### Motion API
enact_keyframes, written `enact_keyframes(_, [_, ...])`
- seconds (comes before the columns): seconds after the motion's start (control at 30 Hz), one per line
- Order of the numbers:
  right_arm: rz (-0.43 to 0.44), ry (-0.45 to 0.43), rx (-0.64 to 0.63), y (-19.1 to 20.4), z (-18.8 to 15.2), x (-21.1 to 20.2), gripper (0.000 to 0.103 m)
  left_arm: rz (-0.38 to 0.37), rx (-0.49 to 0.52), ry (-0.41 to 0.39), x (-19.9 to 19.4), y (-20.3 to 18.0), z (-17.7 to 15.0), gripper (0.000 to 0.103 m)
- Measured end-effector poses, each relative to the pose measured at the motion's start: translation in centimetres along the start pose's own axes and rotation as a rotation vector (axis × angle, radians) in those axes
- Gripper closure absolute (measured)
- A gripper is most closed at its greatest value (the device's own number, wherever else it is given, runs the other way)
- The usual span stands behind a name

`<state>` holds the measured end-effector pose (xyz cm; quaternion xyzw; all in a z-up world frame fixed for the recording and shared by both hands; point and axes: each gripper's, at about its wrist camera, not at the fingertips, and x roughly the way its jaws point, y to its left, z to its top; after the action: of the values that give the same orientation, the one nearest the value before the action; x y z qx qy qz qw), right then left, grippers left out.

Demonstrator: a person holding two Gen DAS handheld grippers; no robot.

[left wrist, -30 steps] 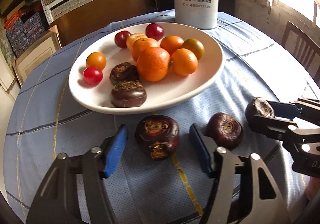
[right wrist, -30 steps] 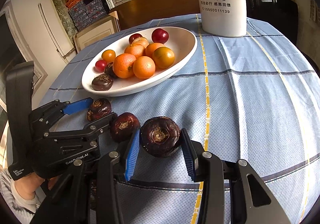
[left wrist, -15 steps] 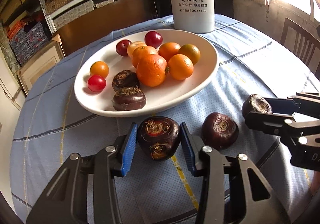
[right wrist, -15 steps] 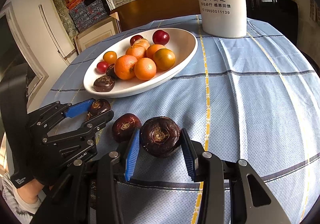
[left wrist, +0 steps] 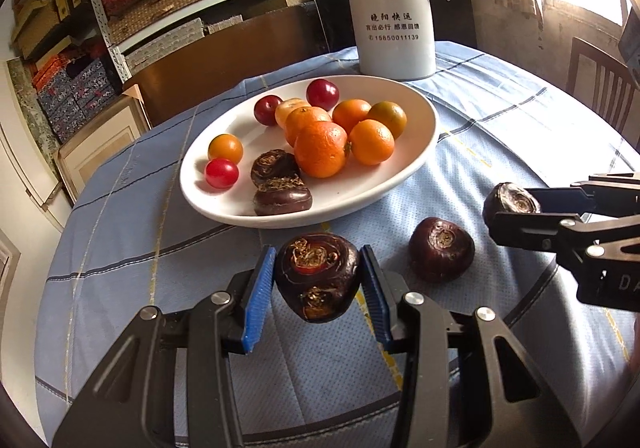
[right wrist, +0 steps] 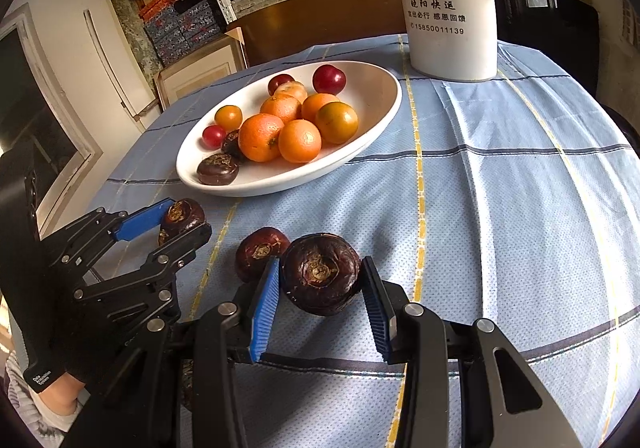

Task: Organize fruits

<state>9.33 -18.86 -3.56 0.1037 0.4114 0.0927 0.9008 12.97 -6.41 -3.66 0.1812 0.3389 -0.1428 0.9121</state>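
Observation:
My left gripper (left wrist: 316,278) is shut on a dark brown water chestnut (left wrist: 316,280), held just above the blue checked cloth in front of the white oval plate (left wrist: 400,178). The right wrist view shows this gripper (right wrist: 182,222) at the left with its chestnut (right wrist: 180,214). My right gripper (right wrist: 320,276) is shut on another water chestnut (right wrist: 322,272) low over the cloth; it also appears at the right edge (left wrist: 508,204) of the left wrist view. A third chestnut (left wrist: 442,254) (right wrist: 260,250) lies loose on the cloth between them. The plate (right wrist: 280,184) holds oranges, cherry tomatoes and two chestnuts.
A tall white thermos jug (left wrist: 390,8) (right wrist: 448,8) stands behind the plate. A wooden chair (left wrist: 596,84) is at the table's right side. Shelves with boxes line the back wall. A person's hand (right wrist: 60,396) holds the left gripper.
The left gripper's jaws closed onto the water chestnut and raised it slightly off the cloth, nearer the plate. The right gripper kept still with its chestnut.

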Motion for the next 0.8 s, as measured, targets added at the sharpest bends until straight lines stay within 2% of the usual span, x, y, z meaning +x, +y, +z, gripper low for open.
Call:
enact_keyframes(0.57, [0.026,-0.017,-0.026,1.0,-0.2,-0.8,0.062,0.024,-0.031,-0.067,-3.6,0.6,-1.2,0.060])
enact_keyframes(0.7, [0.030,-0.018,-0.032,1.1,-0.4,-0.9,0.062,0.002,-0.054,-0.055,-3.9,1.1,-1.7,0.060])
enact_keyframes(0.8, [0.034,-0.020,-0.038,1.3,-0.4,-1.0,0.062,-0.045,-0.081,-0.017,-3.7,1.7,-2.3,0.060])
